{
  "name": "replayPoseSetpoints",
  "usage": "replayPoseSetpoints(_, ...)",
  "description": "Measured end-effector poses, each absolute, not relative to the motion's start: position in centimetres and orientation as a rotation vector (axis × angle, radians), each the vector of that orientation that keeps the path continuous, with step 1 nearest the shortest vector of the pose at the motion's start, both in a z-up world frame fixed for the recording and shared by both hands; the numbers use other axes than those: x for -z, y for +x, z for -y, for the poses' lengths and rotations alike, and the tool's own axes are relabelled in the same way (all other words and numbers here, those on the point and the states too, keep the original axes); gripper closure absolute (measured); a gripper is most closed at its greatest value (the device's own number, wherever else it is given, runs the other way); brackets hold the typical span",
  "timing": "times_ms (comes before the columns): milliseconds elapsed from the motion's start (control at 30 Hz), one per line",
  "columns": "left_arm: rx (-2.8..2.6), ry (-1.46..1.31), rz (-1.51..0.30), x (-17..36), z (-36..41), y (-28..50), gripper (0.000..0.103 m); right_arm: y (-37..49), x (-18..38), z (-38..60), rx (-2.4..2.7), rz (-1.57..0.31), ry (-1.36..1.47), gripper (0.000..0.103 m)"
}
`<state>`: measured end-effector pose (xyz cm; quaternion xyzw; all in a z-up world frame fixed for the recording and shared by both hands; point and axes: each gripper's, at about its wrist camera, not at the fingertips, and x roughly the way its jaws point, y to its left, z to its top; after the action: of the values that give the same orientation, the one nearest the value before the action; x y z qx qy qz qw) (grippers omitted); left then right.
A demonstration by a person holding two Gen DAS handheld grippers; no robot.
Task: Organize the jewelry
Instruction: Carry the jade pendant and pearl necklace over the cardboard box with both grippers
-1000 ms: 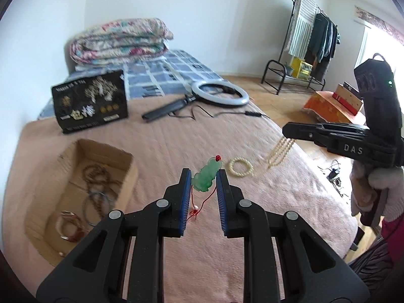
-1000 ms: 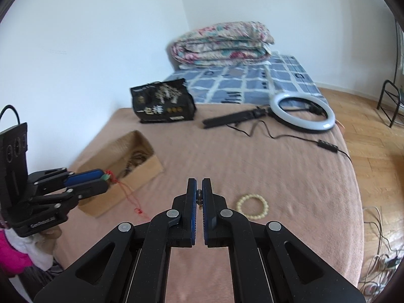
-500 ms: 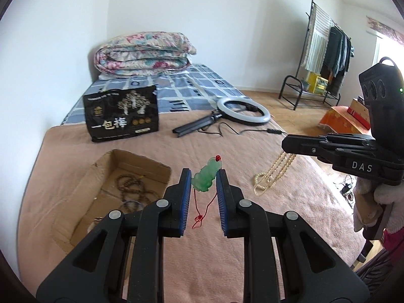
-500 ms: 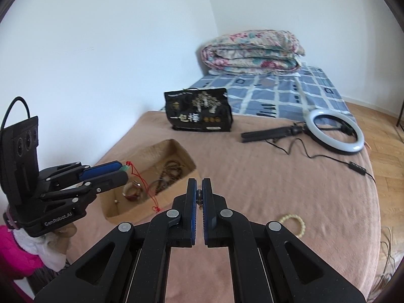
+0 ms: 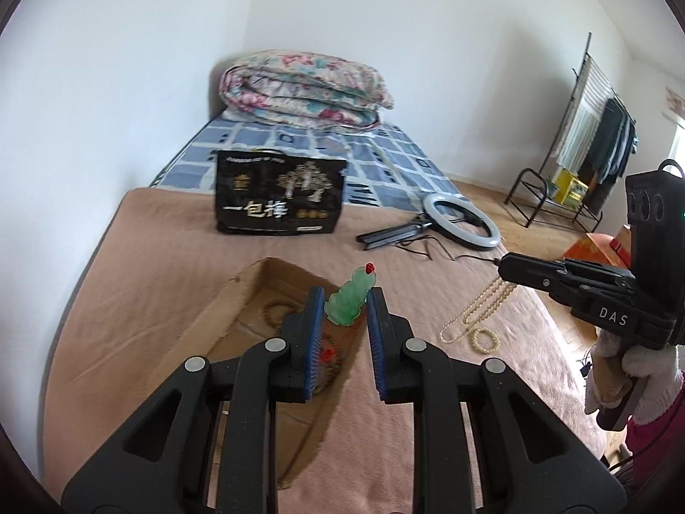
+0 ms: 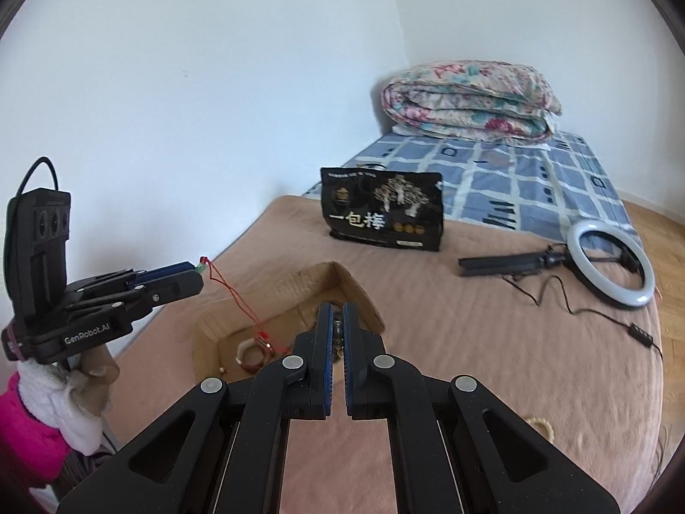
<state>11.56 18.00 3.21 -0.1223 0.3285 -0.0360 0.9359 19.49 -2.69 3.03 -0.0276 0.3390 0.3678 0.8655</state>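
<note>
My left gripper (image 5: 341,297) is shut on a green jade pendant (image 5: 349,300) with a red bead on top; its red cord (image 6: 233,295) hangs down into the open cardboard box (image 5: 239,300). The box (image 6: 295,287) holds dark bead bracelets and a bangle (image 6: 252,353). My right gripper (image 6: 337,321) is shut on a cream pearl necklace (image 5: 475,310), whose strands hang from its tip above the brown blanket. A cream bead bracelet (image 5: 486,339) lies on the blanket below the necklace. In the right wrist view the left gripper (image 6: 195,272) is at the left, above the box.
A black printed bag (image 5: 278,199) stands behind the box. A ring light with its folded stand (image 5: 460,222) and cable lies at the back right. A folded floral quilt (image 5: 306,85) lies on the checked sheet. A clothes rack (image 5: 586,137) stands at the far right.
Both grippers have moved left toward the box. The pendant now hangs over the box with its cord reaching inside. The pearl necklace has travelled along in the right gripper.
</note>
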Motion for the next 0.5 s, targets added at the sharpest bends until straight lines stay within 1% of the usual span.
replayPoseSetpoints(200,0.037,-0.218,-0.714,-1.9,-20.1,11.6,0.084,20.6,-2.6,-0.5,-0.8,-0.722,-0.082,0.1)
replayPoseSetpoints(500,0.027,-0.276,-0.79,0.8,-22.8,11.3,0.084,22.2,-0.1,-4.6,-0.809,-0.767,-0.127,0.1)
